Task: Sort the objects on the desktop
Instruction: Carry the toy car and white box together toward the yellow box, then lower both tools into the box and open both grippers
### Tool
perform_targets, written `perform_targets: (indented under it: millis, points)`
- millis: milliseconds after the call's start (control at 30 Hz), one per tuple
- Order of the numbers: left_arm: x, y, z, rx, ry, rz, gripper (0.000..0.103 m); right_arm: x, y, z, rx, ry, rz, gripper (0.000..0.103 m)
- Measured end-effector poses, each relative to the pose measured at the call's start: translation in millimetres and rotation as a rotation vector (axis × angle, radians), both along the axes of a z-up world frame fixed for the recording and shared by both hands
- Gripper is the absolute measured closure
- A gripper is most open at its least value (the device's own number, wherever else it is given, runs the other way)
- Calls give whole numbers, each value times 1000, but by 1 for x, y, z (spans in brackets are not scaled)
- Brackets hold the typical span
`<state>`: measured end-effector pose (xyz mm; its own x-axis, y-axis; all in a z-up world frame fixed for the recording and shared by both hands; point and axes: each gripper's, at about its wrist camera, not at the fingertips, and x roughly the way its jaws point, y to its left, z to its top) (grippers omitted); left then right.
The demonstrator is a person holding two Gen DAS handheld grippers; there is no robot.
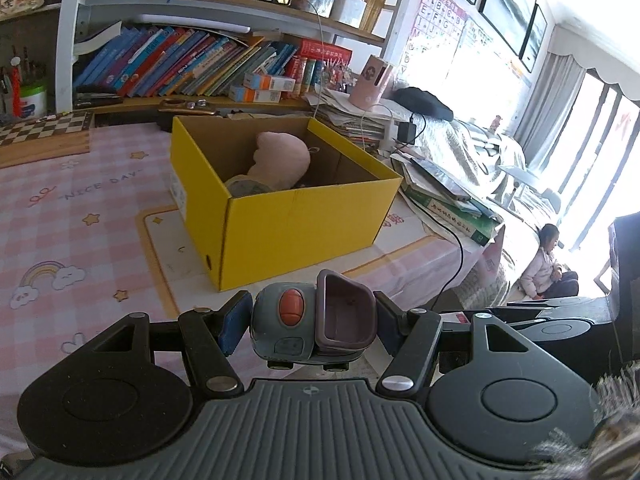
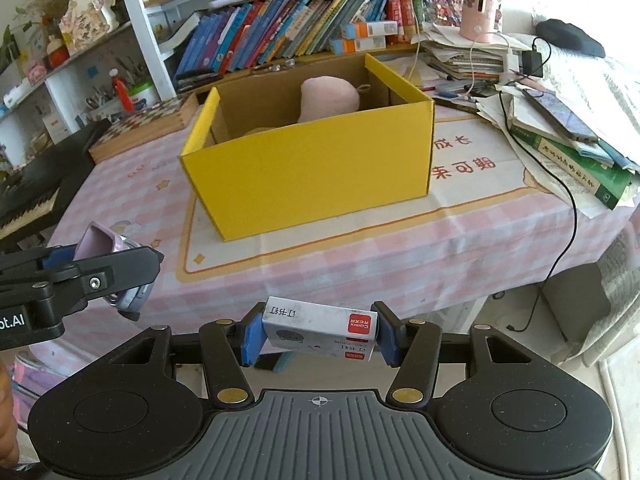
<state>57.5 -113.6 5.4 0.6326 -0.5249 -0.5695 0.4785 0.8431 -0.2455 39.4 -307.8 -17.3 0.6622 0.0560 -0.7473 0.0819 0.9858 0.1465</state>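
Our left gripper [image 1: 308, 324] is black plastic, with two flat round housings flanking a ribbed grey central plate that bears a small crosshair mark. Angled black link arms run forward from silver rivets, and smaller silver screws sit at the outer joints. Its fingers [image 1: 234, 322] carry blue pads on the inner faces. Our right gripper [image 2: 318, 334] has the same build, though its rivets look brassy, and its blue-padded fingers [image 2: 251, 334] match. In the right wrist view the left gripper shows from the side, with white lettering ending in ".AI" on its black body.
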Motion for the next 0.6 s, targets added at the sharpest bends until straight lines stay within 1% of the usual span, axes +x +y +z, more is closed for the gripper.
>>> perform_targets:
  millis: [333, 600]
  points:
    - [10, -34, 1, 5, -10, 66, 42, 22, -34, 2, -7, -27, 82, 47]
    - [29, -51, 22, 2, -82, 121, 42, 50, -55, 21, -8, -111, 139, 48]
